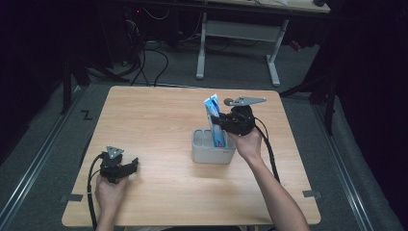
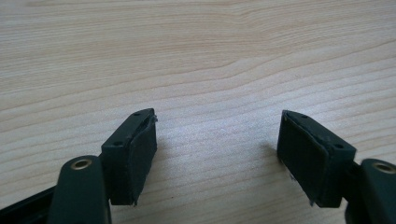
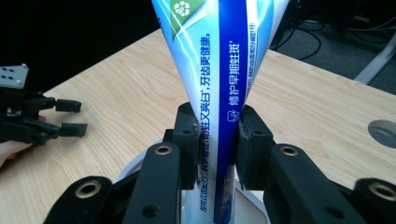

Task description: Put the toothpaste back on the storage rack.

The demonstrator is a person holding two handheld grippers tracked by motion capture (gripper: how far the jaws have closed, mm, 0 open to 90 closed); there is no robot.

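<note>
A blue and white toothpaste tube (image 1: pixel 214 120) stands upright in a grey holder (image 1: pixel 212 152) near the middle of the wooden table (image 1: pixel 159 115). My right gripper (image 1: pixel 225 122) is shut on the tube just above the holder's rim. In the right gripper view its two black pads squeeze the tube (image 3: pixel 217 84) from both sides, with the holder's (image 3: pixel 254 207) pale rim below. My left gripper (image 1: pixel 132 166) rests low over the table at the front left, open, with nothing between its jaws. The left gripper view has its black pads (image 2: pixel 140 154) wide apart over bare wood.
The left gripper (image 3: pixel 70 116) also appears at the far left of the right gripper view. A round grey cable port (image 3: pixel 384 133) sits in the tabletop at the right. Beyond the table's far edge stands a white desk frame (image 1: pixel 238 36) amid floor cables.
</note>
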